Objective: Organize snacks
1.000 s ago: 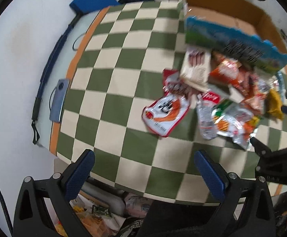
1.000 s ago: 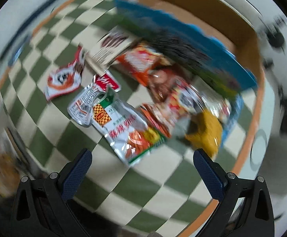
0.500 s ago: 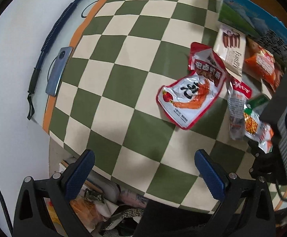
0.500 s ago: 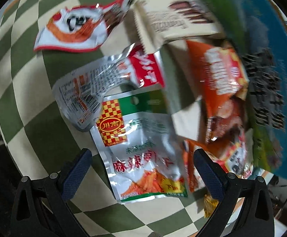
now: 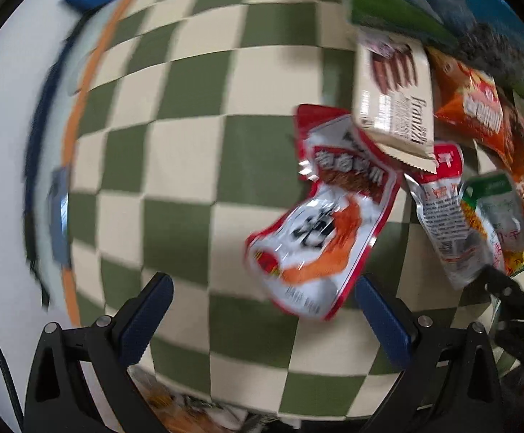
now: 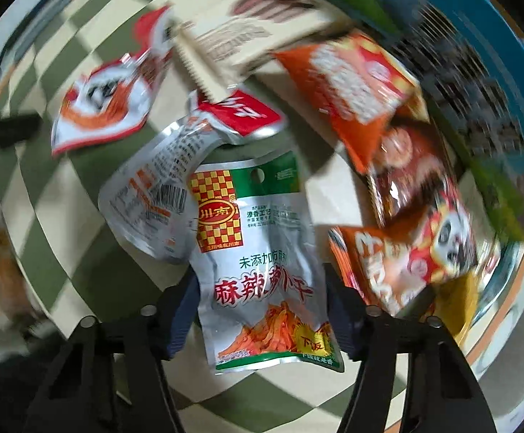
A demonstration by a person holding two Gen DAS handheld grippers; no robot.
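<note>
Snack packets lie heaped on a green-and-cream checked tablecloth (image 5: 175,166) beside a blue-and-green cardboard box (image 5: 442,11). My right gripper (image 6: 262,285) points down over a silver-and-green packet (image 6: 262,252). Its jaws are closing, with that packet between them, and the fingers stand at the packet's two side edges without creasing it. My left gripper (image 5: 262,288) hangs wide open. A red-and-white packet (image 5: 316,245) lies just in front of its right finger (image 5: 366,292), untouched. A beige cracker packet (image 5: 395,93) and an orange bag (image 5: 474,108) lie further back.
A silver pouch with a red top (image 6: 153,195) is tucked under the silver-and-green packet. More orange and red bags (image 6: 406,252) and a yellow one (image 6: 456,303) crowd the box wall (image 6: 478,54). A phone (image 5: 58,216) lies past the cloth's orange edge (image 5: 78,133).
Both grippers have come down close to the table. The right jaws have narrowed around the silver-and-green packet. The left gripper now hovers right by the red-and-white packet.
</note>
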